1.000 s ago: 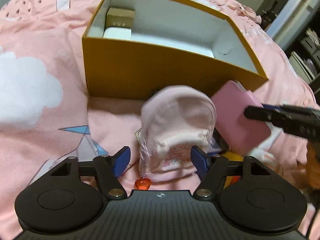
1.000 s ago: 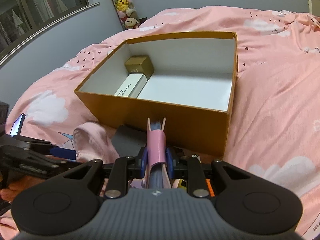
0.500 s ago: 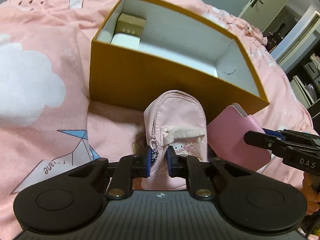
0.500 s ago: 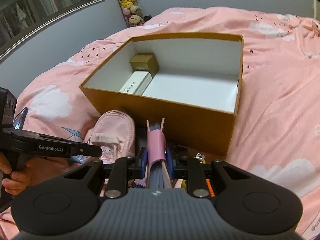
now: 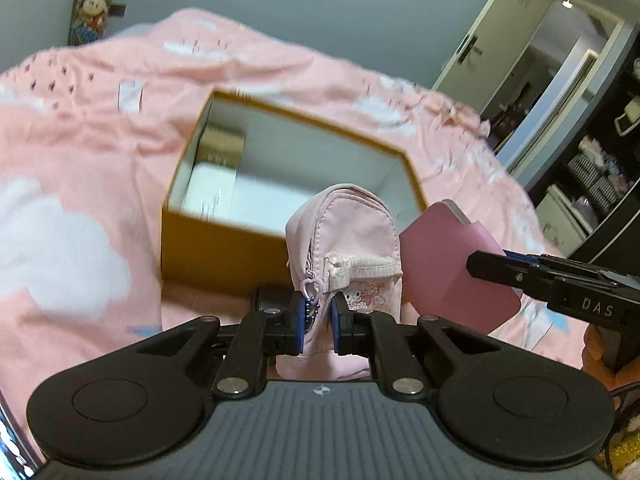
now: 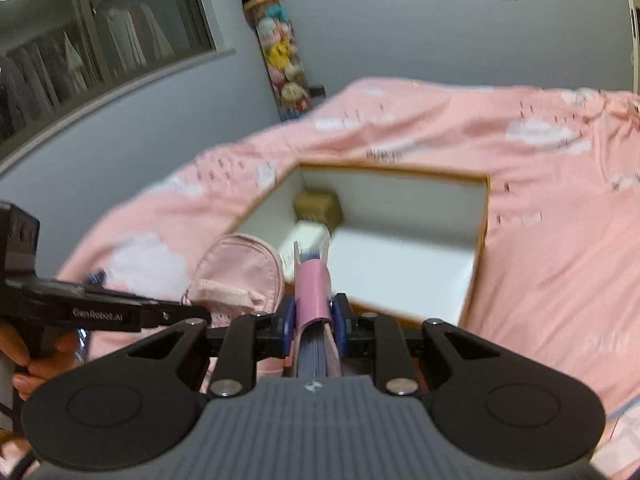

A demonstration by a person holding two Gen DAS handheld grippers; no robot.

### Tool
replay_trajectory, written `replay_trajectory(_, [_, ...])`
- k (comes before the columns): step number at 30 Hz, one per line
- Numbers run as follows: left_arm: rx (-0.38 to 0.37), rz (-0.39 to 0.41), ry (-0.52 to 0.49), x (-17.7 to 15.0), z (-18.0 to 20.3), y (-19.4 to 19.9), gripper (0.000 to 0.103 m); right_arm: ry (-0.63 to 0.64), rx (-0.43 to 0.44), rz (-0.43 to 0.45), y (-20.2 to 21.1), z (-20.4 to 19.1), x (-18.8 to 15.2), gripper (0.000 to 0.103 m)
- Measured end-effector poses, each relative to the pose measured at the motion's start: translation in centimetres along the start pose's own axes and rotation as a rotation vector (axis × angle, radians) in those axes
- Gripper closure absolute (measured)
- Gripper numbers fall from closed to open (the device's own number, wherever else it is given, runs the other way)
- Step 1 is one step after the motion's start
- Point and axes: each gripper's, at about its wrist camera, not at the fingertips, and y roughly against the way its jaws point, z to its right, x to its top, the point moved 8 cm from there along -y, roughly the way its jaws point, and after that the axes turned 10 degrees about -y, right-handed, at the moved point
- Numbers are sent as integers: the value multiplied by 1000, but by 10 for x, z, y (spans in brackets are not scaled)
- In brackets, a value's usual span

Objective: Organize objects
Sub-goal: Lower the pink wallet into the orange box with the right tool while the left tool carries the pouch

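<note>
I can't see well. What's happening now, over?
Left hand-held gripper shut on pouch. Right hand-held gripper shut on notebook. Box open ahead.

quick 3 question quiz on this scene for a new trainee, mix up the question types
1. True or false: the left claw is shut on the pink pouch.
2. What does the right claw hold? A) a plush toy B) a pink notebook C) a phone
3. Fill in: inside the yellow box a gold carton sits in a far ____, with a white carton in front of it.

Key
1. True; its pads pinch the pouch near the zipper.
2. B.
3. Corner.
</note>
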Motion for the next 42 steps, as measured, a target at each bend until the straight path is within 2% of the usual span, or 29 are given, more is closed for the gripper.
replay_trajectory(5, [19,68,8,37,-11,13,89,11,11,90,0,-11,40,82])
replay_trajectory(8, [48,93,19,61,-25,14,89,-43,16,122,-15,-9,63,82])
replay_trajectory(10, [62,76,51,75,-38,6,89,-112,5,116,-36,-1,74,82])
replay_trajectory(13, [65,39,76,85,-54,-10,89,-239,-11,49,-80,12,77,82])
replay_trajectory(19, [88,-3,118,87,-77,-40,89,-438,-47,-103,-160,28,51,81])
replay_trajectory(27, [102,5,137,86,-87,-57,89,-583,-62,-236,-215,35,19,81])
replay_trajectory(32, [78,0,160,86,-95,-63,89,-584,-80,-295,-225,38,12,81])
replay_trajectory(36, [68,-1,168,86,-97,-66,89,-595,-107,-396,-231,42,0,79])
replay_trajectory(42, [21,-11,179,88,-97,-71,89,-516,-194,-435,-233,45,-5,73])
